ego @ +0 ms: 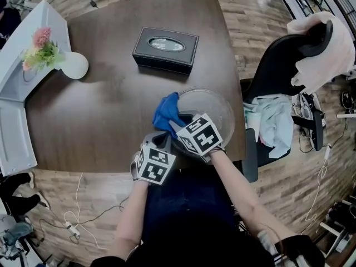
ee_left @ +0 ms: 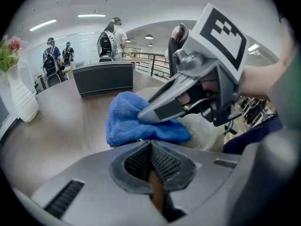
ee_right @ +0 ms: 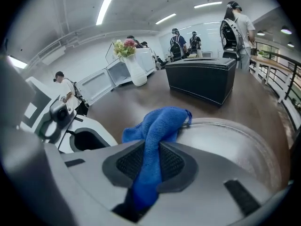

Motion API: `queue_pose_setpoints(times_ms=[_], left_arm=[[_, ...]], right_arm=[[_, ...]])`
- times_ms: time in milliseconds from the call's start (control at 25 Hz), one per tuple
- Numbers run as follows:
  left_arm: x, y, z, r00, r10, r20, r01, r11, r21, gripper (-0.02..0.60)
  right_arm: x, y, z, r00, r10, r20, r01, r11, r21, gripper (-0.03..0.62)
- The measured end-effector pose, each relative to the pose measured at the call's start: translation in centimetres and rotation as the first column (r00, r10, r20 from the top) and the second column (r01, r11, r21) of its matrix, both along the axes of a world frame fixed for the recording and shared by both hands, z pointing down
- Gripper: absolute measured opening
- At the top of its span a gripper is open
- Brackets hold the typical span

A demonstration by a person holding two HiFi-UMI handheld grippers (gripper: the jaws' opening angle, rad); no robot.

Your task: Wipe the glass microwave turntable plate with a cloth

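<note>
Left gripper (ee_left: 151,149) sits jaws-together beside the plate (ego: 216,108); right gripper (ee_right: 146,155) clamps the cloth (ego: 166,112); I'd press flat, sweeping circles.

The left gripper (ee_left: 151,166) and the right gripper (ee_right: 149,164) are pale grey moulded shells, each with two black mesh-textured pads set in a dark oval recess and ribbed black slots to either side. Each carries a white cube (ego: 154,164) printed with black square markers. The person wears dark blue trousers (ego: 186,199) and a black top.
</note>
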State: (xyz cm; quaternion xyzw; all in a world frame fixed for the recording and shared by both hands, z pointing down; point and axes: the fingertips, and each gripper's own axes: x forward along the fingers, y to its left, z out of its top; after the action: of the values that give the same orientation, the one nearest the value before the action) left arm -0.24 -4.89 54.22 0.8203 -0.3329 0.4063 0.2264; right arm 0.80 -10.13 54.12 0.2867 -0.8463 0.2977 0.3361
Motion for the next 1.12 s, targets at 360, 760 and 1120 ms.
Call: queue_pose_setpoints(times_ms=[360,760,1120], left_arm=[[-0.1,0.0,0.0,1.000,-0.005,0.012,0.005,1.000,0.006,0.003],[-0.1,0.0,0.0,1.000,-0.012,0.010,0.012,1.000,-0.002,0.003],[-0.1,0.0,0.1,1.000,-0.019,0.007,0.019,1.000,-0.008,0.003]], right_arm=[[1.3,-0.9,0.0,0.998,0.055,-0.016,-0.055,0.998,0.009,0.063],[4.3,-2.5,0.0,0.987,0.160,-0.023,-0.160,0.987,0.005,0.063],[7.7,-3.9,-0.1,0.965,0.251,-0.070,-0.250,0.968,0.026,0.064]])
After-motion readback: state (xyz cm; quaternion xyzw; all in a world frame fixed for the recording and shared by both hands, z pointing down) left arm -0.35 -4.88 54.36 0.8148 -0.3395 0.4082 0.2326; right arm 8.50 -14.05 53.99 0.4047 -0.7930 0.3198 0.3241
